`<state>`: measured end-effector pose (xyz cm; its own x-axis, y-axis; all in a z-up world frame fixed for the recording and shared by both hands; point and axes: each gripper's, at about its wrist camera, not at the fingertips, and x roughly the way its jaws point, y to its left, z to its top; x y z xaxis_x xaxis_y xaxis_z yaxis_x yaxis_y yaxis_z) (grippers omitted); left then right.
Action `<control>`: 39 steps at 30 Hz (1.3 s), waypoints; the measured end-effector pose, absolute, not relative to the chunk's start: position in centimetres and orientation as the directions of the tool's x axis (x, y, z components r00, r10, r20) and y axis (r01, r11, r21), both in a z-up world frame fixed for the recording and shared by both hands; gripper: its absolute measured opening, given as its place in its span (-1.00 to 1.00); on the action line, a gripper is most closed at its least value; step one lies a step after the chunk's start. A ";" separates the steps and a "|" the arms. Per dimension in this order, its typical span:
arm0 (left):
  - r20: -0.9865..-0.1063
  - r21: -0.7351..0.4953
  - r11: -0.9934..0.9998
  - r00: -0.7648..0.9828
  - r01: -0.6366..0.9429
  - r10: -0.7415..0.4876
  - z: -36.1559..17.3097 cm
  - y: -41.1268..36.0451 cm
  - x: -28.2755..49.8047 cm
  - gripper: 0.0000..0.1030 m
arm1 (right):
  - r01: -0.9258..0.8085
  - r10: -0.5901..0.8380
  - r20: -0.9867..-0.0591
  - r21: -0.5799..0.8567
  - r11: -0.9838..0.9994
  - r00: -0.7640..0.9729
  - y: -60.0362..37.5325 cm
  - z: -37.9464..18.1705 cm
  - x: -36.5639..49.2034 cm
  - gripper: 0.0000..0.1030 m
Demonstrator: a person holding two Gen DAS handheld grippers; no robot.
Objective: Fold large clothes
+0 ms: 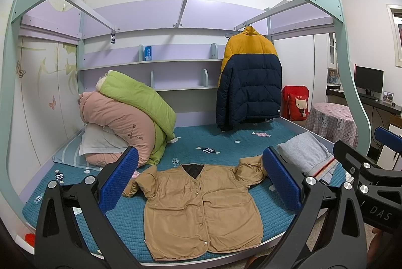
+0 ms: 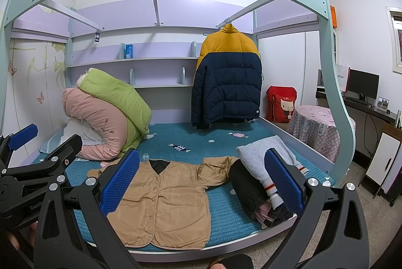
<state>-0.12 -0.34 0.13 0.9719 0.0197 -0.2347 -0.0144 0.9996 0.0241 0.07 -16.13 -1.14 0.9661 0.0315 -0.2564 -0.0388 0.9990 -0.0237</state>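
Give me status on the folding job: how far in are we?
Done: grey garment and dark garment look folded, stacked at the bed's right side. In hand: nothing; left gripper and right gripper are both open, above the bed and apart from the cloth. Left: tan jacket lies flat, buttoned, sleeves crumpled, no fold started. Puffer jacket hangs at the back.

"DAS" on right gripper (image 1: 380, 215); "CAT", probably, on red cushion (image 1: 299, 103).
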 end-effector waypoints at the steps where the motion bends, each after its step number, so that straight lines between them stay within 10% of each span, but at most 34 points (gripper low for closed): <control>1: -0.235 0.024 1.000 0.972 -0.015 0.020 0.1 -0.3 -0.1 0.91 | -0.039 0.031 -0.257 -0.024 0.999 0.966 -16.1 -1.2 0.1 0.86; 39: -0.252 0.034 0.999 0.967 -0.010 0.018 -0.3 0.2 0.6 0.91 | -0.037 0.033 -0.286 -0.011 0.999 0.958 -16.9 -2.1 2.0 0.86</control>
